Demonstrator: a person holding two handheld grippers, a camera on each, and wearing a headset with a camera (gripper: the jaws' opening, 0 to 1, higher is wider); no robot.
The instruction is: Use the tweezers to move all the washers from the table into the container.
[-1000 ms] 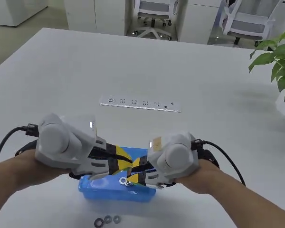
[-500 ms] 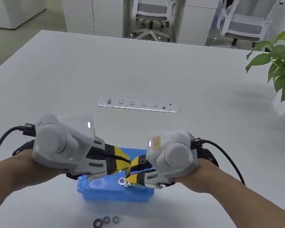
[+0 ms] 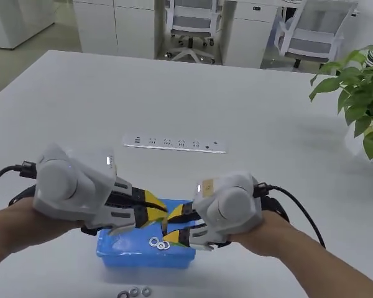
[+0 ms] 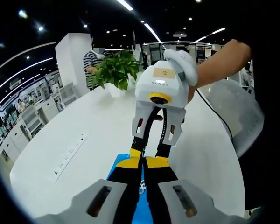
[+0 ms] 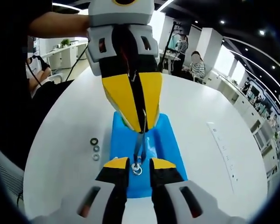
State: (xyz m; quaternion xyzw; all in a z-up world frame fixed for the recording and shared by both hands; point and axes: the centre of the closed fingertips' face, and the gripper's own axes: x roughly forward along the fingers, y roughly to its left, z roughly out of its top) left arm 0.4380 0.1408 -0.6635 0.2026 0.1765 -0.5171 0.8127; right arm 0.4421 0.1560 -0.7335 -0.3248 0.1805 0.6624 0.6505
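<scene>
Two sets of jaws are meeting over the blue container (image 3: pixel 121 251).
Left gripper (image 4: pixel 144 163) is clamping the tweezers (image 5: pixel 141 140) above washers (image 5: pixel 136 169) lying inside; right gripper (image 5: pixel 139 164) is holding its jaws slightly apart around the tips. Three loose washers (image 3: pixel 133 292) are lying on the table (image 3: pixel 236 105), just near of the container.

White power strip (image 3: pixel 174 143) lying flat, leafy green plant (image 3: pixel 360 93) well right of it, 2 office chairs (image 3: pixel 189 22) beyond it

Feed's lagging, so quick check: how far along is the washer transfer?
Done: a few small metal washers lie in the blue plastic container. In hand: the left gripper has its tongs shut on the thin metal tweezers, tips at those washers. Remaining: three loose washers wait on the white table beside it.
</scene>
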